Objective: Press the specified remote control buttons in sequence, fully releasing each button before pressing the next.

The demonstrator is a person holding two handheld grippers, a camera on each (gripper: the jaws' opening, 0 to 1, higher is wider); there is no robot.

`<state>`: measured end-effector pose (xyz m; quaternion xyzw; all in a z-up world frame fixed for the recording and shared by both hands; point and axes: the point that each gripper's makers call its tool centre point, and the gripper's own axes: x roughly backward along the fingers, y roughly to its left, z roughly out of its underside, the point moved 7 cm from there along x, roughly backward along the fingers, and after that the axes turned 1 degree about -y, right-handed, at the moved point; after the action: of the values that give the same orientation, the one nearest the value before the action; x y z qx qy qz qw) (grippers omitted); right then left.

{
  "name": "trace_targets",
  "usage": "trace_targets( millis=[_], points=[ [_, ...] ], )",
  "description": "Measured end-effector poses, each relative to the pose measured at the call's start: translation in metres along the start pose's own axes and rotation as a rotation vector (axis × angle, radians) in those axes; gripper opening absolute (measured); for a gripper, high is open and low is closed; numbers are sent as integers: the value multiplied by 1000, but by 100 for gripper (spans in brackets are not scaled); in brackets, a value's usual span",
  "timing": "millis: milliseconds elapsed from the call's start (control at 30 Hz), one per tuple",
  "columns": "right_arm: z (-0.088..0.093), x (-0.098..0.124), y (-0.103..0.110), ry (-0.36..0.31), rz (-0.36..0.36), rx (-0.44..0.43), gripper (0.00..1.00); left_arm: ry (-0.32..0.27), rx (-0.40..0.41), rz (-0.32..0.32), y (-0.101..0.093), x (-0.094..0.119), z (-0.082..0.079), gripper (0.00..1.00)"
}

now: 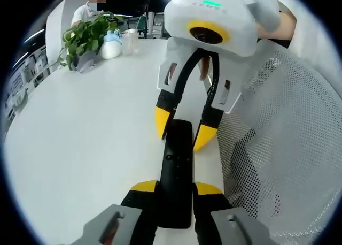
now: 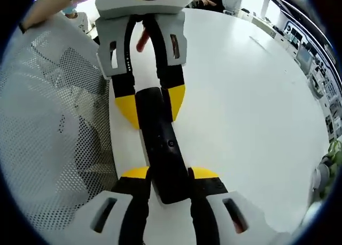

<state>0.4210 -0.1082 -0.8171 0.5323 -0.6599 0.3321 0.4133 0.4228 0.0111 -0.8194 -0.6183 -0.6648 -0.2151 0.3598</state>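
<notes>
Your left gripper clamps one end of the black remote; your right gripper clamps the other end. Remote sits just above the white table, beside mesh fabric.

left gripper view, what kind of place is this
Probably an open office: a long white table, a green leafy potted plant with white containers beside it, and a seated person beyond.

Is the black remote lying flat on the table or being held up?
Cannot tell. The black remote sits between the jaws of the left gripper and right gripper, above the white table; no gap shows clearly.
</notes>
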Motion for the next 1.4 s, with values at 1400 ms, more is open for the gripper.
trace_targets(
  millis=[1400],
  points=[
    [1, -2, -3, -44, -12, 25, 26, -116, 50, -241, -3, 9, -22, 28]
  ],
)
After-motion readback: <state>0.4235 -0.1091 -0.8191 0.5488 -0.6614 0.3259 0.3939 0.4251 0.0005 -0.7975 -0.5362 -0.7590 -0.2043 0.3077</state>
